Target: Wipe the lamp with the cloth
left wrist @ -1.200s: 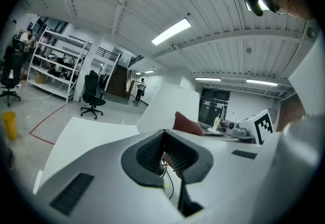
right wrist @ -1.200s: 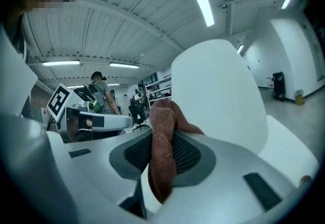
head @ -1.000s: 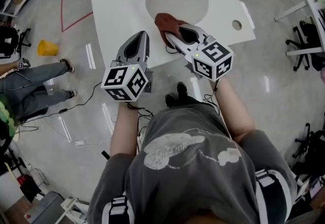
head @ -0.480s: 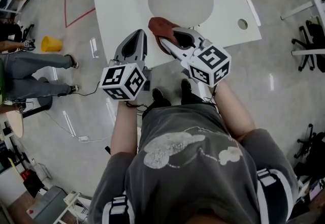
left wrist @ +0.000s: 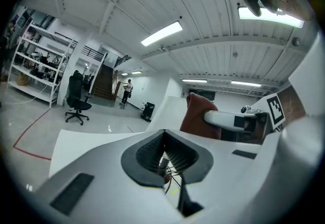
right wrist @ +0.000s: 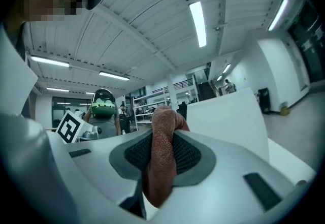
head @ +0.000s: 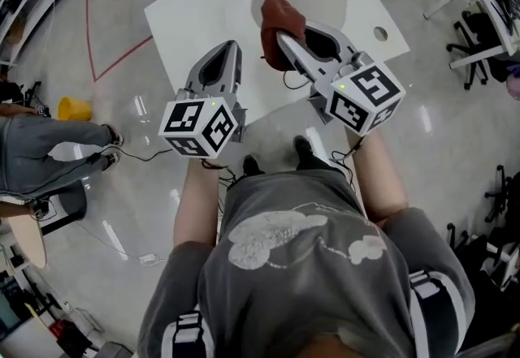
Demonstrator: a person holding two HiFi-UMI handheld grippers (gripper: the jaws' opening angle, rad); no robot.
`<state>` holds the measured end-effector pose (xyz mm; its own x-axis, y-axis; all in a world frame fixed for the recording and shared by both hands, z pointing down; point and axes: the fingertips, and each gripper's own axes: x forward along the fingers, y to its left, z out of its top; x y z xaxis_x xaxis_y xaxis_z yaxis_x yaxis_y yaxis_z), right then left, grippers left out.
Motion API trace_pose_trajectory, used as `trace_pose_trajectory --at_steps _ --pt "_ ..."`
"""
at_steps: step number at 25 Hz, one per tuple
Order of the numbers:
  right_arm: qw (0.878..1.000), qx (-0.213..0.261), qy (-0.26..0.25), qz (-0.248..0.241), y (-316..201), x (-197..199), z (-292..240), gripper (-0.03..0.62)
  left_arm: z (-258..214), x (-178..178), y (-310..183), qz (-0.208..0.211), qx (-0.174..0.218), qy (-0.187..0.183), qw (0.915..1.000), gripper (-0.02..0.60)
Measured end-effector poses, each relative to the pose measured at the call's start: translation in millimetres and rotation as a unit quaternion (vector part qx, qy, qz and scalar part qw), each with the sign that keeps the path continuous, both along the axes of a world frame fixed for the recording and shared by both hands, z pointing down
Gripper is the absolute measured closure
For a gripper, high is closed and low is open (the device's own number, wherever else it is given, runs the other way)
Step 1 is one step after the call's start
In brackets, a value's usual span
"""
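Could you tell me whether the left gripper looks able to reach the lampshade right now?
Probably yes: only bare table lies between the left gripper and the lampshade, though the cloth in the right gripper occupies its near side.

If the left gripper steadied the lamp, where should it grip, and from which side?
Probably the top rim of the lampshade, left side, coming from above: the drum is too wide to span, but its thin wall at the open top fits between jaws, clear of the cloth the right gripper holds.
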<state>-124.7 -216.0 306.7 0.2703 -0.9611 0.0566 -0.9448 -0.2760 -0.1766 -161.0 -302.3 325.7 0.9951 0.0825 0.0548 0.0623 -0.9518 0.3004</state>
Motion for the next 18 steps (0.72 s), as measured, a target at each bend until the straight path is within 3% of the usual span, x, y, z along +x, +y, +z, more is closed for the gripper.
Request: trace_pose_trajectory --at_steps 4,9,18 --pt "0.998 0.013 0.024 0.065 -6 5 -31 0.503 -19 -7 -16 0.038 0.007 0.022 0.9990 0.574" --pt "0.991 -0.002 0.031 0.127 -7 24 -32 0.503 -28 -9 -20 0.080 0.005 0.034 0.9962 0.574" --pt "0.986 -0.043 -0.022 0.162 -22 21 17 0.503 -16 -23 -25 0.118 -0.007 0.011 0.9929 0.574"
